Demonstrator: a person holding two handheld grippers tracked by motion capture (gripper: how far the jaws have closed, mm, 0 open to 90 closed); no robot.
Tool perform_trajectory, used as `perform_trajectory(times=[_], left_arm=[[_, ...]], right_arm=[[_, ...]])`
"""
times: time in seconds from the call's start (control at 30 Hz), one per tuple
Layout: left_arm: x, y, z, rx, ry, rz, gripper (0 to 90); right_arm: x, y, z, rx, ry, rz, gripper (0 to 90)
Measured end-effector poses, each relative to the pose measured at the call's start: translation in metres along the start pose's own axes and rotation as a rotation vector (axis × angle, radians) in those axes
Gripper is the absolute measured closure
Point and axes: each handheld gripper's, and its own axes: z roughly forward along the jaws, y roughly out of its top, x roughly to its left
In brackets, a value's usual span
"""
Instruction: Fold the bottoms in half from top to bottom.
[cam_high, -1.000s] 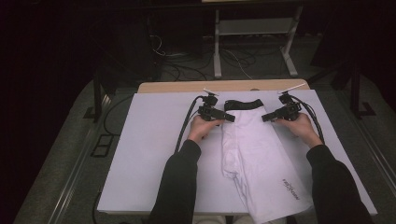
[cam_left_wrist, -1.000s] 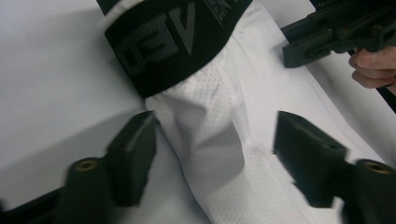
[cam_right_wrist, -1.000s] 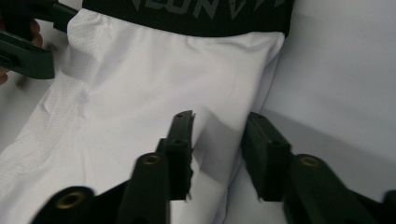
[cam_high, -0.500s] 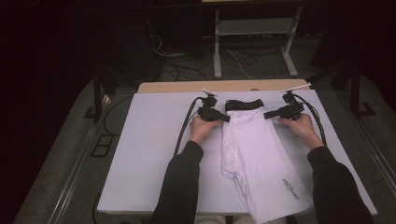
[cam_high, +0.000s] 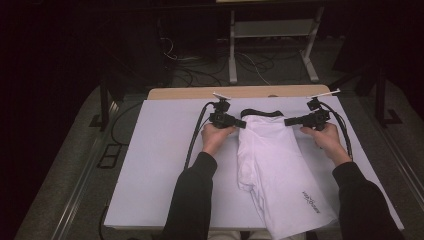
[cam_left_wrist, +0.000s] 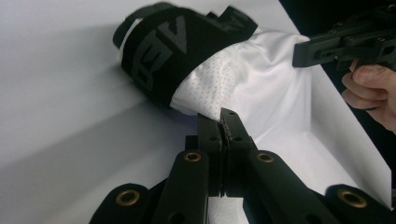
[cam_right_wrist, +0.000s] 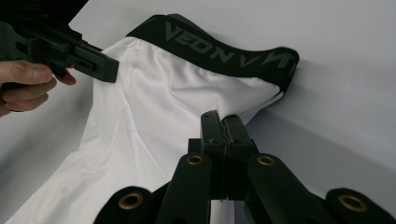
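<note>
A pair of white shorts (cam_high: 272, 160) with a black lettered waistband (cam_high: 260, 113) lies on the white-covered table (cam_high: 160, 150), waistband at the far end. My left gripper (cam_high: 242, 123) is shut on the shorts' left edge just below the waistband. In the left gripper view the jaws (cam_left_wrist: 223, 116) pinch the white mesh fabric (cam_left_wrist: 261, 79) beside the waistband (cam_left_wrist: 163, 51). My right gripper (cam_high: 287, 121) is shut on the opposite edge. In the right gripper view its jaws (cam_right_wrist: 221, 120) clamp the cloth (cam_right_wrist: 154, 116) under the waistband's end (cam_right_wrist: 219, 51). The two grippers point toward each other.
A strip of wooden tabletop (cam_high: 240, 92) shows past the far edge of the white cover. A metal stand (cam_high: 270, 45) and loose cables (cam_high: 200, 65) lie on the floor behind. The shorts' leg (cam_high: 305, 205) reaches the table's near edge. Black cables (cam_high: 192, 140) trail from both grippers.
The right gripper has edged slightly toward the far right, and the shorts' right corner has gone with it. The left hand has stayed in place.
</note>
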Motion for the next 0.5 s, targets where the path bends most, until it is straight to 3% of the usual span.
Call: perform_trajectory(times=[0.5], left_arm=[[-0.031, -0.002, -0.015, -0.001, -0.003, 0.034, 86.8]], right_arm=[[0.021, -0.004, -0.027, -0.044, -0.032, -0.048, 88.3]])
